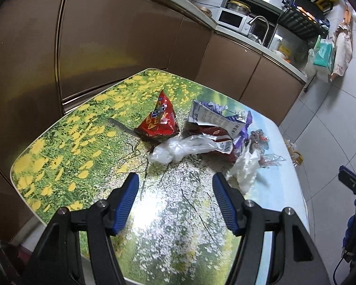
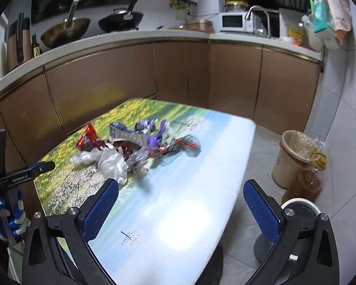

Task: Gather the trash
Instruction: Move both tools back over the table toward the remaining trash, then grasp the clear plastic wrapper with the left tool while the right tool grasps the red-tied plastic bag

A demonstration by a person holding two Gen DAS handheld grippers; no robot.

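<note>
the trash sits in one loose heap near the middle of the bench [image 1: 59, 166], toward its far edge: a red snack bag [image 1: 161, 121], a clear plastic bag [image 1: 180, 150], a white crumpled bag [image 1: 245, 168] and purple wrappers [image 2: 152, 133] overlapping. both the left gripper [image 1: 175, 182] and the right gripper [image 2: 180, 190] have their jaws spread wide, holding nothing, above the bench's near half.

risks, as i judge them: the films are light and slippery, so a pinch may catch only a corner and drag neighbours along, or a sweep may push pieces off the right edge, where the heap's outer wrappers lie close.

the near half of the bench is bare, giving room to approach. the lined bin [image 2: 294, 156] stands on the floor past the right edge, with bottles [image 2: 306, 185] just beside it crowding the drop.
</note>
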